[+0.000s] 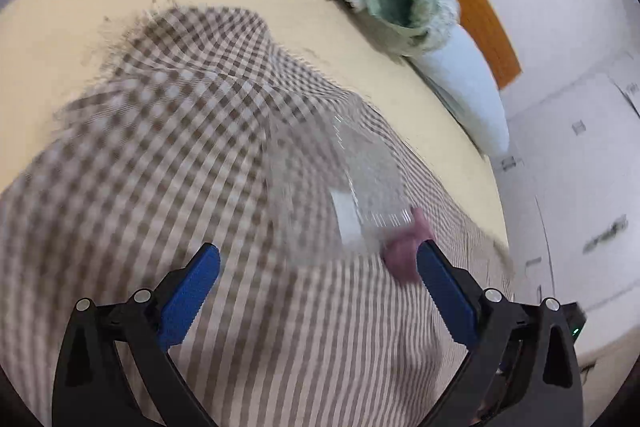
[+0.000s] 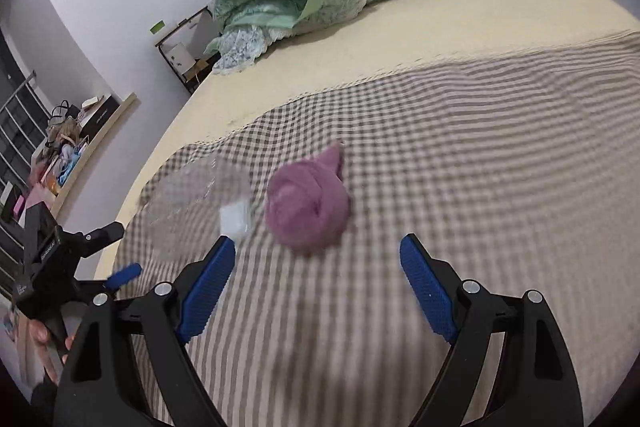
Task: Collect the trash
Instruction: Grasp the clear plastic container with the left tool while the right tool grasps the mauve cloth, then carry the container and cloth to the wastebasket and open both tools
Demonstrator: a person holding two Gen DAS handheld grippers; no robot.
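Nothing looks collected yet: both the left gripper (image 1: 318, 263) and right gripper (image 2: 318, 255) hover spread and empty over the checked blanket (image 2: 460, 147), where the clear plastic bottle (image 2: 192, 195) lies just beside the pink wad (image 2: 306, 211)

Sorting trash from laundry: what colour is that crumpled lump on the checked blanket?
Mauve-pink lump; clearest in the right wrist view.

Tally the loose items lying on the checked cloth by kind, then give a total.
Clear plastic container, blurred, with a white label: 1
Purple crumpled wad: 1
Total on the checked cloth: 2
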